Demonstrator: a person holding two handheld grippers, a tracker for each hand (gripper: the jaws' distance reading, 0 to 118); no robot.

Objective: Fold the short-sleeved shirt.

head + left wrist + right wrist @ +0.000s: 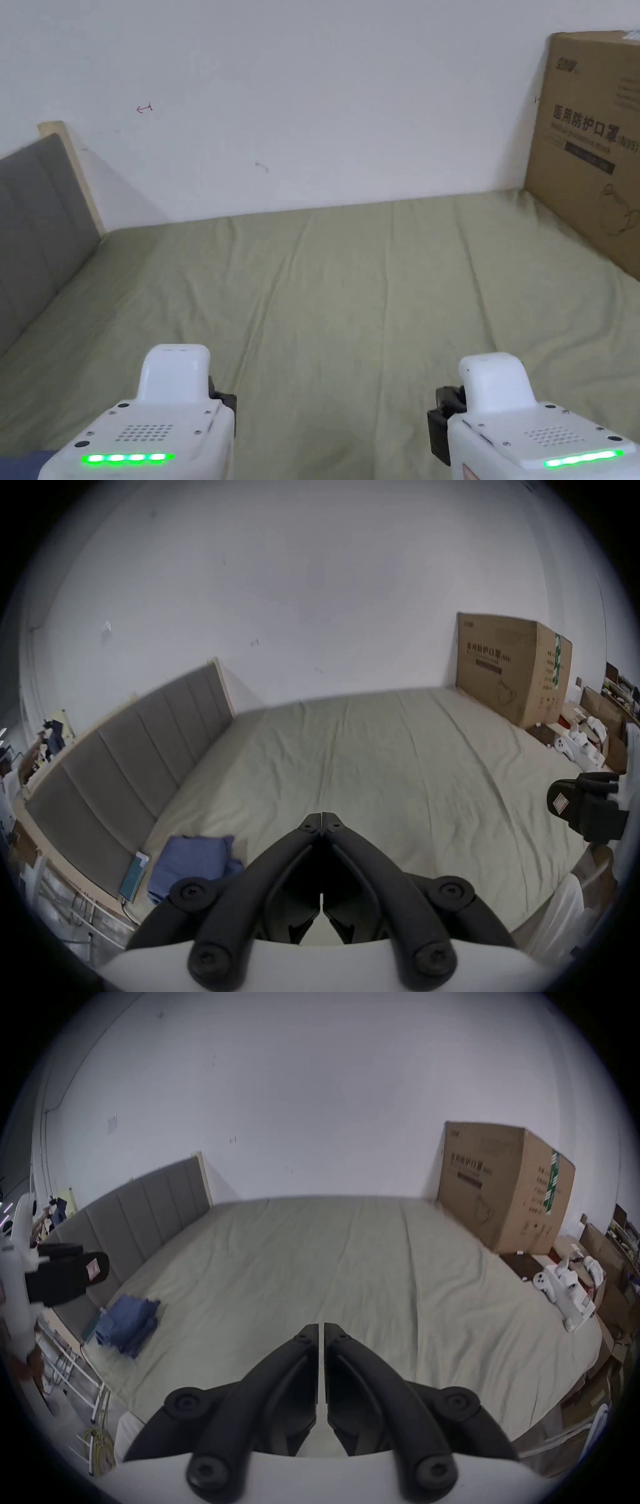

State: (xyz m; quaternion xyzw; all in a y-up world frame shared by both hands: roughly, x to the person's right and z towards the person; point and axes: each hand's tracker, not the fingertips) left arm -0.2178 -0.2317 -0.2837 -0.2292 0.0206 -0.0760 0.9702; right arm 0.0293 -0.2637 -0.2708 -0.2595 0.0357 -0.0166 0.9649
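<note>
Left gripper view: my left gripper (322, 815) and right gripper (323, 1325), both jaws pressed together and empty — the blue shirt (194, 861) sits far left, so I may snag the bed sheet (381, 774).

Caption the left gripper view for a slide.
Shut left gripper above the green bedsheet, blue clothes near the headboard.

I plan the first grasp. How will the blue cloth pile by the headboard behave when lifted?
The blue cloth pile looks soft and bunched, so it will likely droop and unfold. It seems light. Layers may separate, since loose folds show at its edges.
</note>
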